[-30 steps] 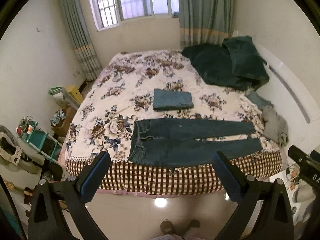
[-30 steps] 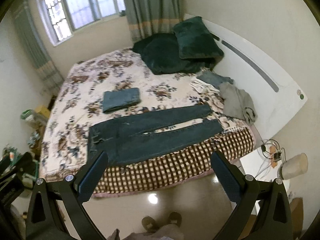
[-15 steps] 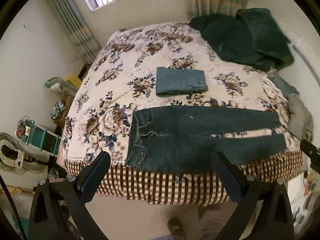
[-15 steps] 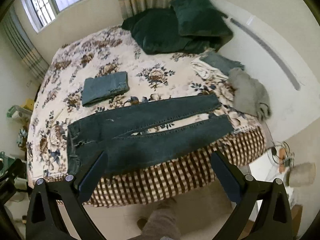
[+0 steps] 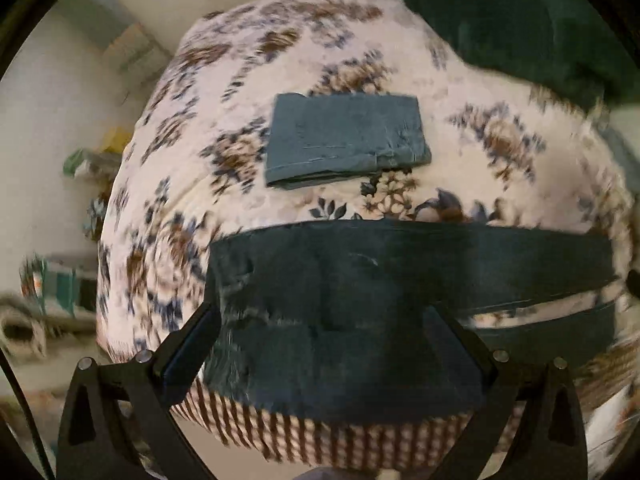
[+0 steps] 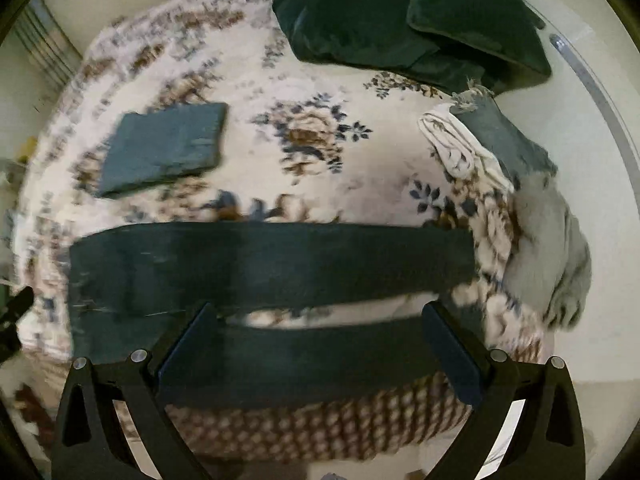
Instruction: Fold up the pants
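Dark blue jeans (image 5: 360, 280) lie flat across the near edge of the floral bed (image 5: 224, 92), waistband at the left, legs running right. They also show in the right wrist view (image 6: 280, 264). My left gripper (image 5: 320, 356) is open and empty, just above the waistband and hip area. My right gripper (image 6: 316, 356) is open and empty, above the near leg (image 6: 304, 356), a little apart from the cloth.
A folded lighter blue pair of pants (image 5: 344, 140) lies behind the jeans, also in the right wrist view (image 6: 164, 148). Dark green pillows (image 6: 400, 20) sit at the head. A grey garment (image 6: 548, 248) and white cloth (image 6: 456, 148) lie at the right edge. A checkered bed skirt (image 6: 320, 424) hangs below.
Both grippers have moved forward and down toward the bed. The jeans now fill the lower part of both views. Both stay open.
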{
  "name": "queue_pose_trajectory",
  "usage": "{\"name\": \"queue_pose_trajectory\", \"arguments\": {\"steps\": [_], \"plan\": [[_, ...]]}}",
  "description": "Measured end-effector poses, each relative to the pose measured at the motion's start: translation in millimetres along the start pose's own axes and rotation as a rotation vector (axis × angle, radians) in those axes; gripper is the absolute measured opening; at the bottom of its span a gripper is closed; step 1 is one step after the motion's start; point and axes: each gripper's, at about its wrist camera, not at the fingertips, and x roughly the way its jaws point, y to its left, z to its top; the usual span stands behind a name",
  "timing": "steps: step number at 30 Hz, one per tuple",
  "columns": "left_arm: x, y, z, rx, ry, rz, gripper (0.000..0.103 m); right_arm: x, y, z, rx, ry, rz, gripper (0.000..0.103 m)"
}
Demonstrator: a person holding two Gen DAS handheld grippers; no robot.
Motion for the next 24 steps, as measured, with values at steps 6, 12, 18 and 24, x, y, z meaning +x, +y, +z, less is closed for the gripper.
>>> {"name": "queue_pose_trajectory", "arguments": {"steps": [6, 12, 18, 24], "plan": [[106, -47, 42, 0.202, 0.067, 0.021, 0.103, 128, 12, 30, -0.155, 0.104, -0.076, 0.103], [204, -84, 68, 0.383, 0.194, -0.046, 0.103, 231, 37, 40, -0.314, 0.228, -0.059, 0.103], [276, -124, 76, 0.593, 0.351, -0.195, 0.102, 322, 67, 43, -0.496, 0.383, 0.013, 0.103], [291, -134, 84, 0.688, 0.394, -0.274, 0.094, 351, 80, 34, -0.578, 0.428, 0.1, 0.094]]}}
